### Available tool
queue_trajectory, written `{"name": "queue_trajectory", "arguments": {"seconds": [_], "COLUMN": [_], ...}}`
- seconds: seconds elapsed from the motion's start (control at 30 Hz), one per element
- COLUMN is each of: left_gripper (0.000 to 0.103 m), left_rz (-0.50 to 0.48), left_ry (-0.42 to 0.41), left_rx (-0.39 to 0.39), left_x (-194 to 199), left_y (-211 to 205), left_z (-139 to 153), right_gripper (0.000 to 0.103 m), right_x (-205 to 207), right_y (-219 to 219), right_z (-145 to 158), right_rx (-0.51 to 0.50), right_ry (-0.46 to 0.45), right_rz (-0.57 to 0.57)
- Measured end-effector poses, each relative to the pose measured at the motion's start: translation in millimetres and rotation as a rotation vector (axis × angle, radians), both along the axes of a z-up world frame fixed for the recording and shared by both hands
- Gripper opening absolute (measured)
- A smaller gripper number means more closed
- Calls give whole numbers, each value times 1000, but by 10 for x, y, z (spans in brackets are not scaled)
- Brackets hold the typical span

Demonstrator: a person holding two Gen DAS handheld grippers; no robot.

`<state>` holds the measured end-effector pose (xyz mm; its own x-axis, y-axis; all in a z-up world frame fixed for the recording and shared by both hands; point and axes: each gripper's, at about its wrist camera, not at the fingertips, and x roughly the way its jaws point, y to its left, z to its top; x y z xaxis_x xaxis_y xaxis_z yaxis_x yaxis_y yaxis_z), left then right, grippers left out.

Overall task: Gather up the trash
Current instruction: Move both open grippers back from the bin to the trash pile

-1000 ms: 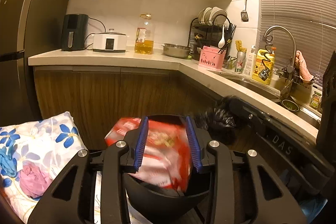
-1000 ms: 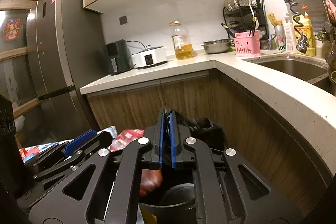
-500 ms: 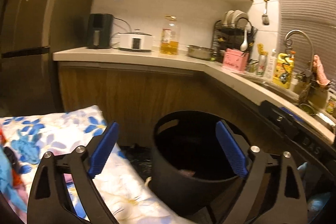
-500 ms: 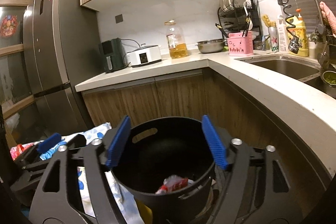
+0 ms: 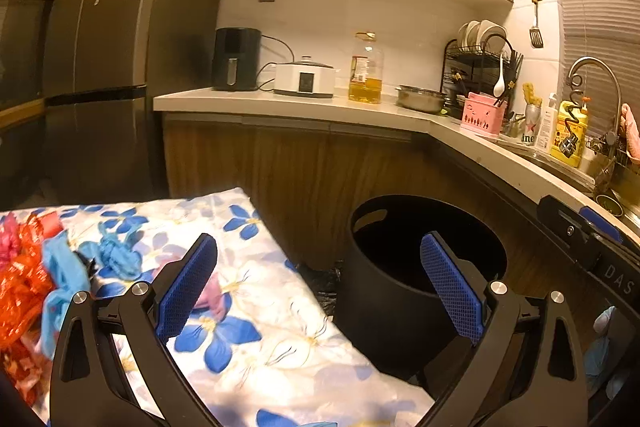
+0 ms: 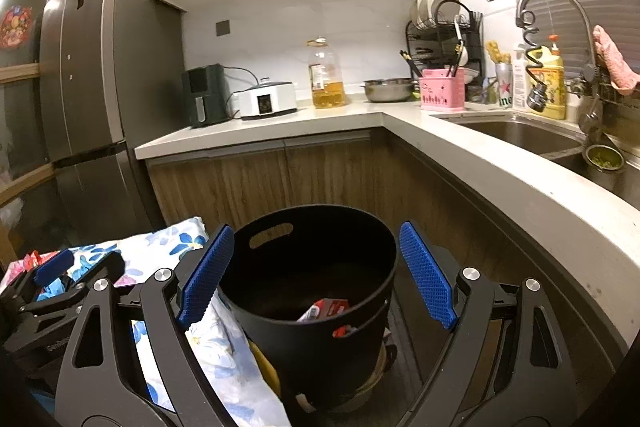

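A: Since both pairs of jaws are spread with nothing between them, the right gripper widening further over the round black plastic bin, what comes next?

B: The left gripper hangs over the flower-printed cloth. Further left lie crinkled orange-red foil wrappers and crumpled blue scraps.

A: How will they handle?

B: Probably light, soft, slippery. Pinch a bunched fold, not a flat edge. A red packet already sits in the bin.
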<state>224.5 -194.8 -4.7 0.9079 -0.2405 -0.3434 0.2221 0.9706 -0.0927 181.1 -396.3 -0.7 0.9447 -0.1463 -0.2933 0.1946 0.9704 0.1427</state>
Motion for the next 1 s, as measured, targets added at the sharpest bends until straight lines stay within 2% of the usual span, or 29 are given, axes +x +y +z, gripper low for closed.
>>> {"name": "queue_trajectory", "arguments": {"seconds": [0.43, 1.0], "left_gripper": [97, 97], "left_rz": [37, 80], "left_ry": [0, -5], "left_rx": [5, 0], "left_x": [-373, -794], "left_y": [223, 538], "left_z": [15, 18], "right_gripper": [84, 84], "right_x": [-337, -739], "right_y": [193, 584], "right_z": [-14, -43], "right_rx": [-2, -15], "right_ry": [9, 6], "right_rz": [-34, 13]}}
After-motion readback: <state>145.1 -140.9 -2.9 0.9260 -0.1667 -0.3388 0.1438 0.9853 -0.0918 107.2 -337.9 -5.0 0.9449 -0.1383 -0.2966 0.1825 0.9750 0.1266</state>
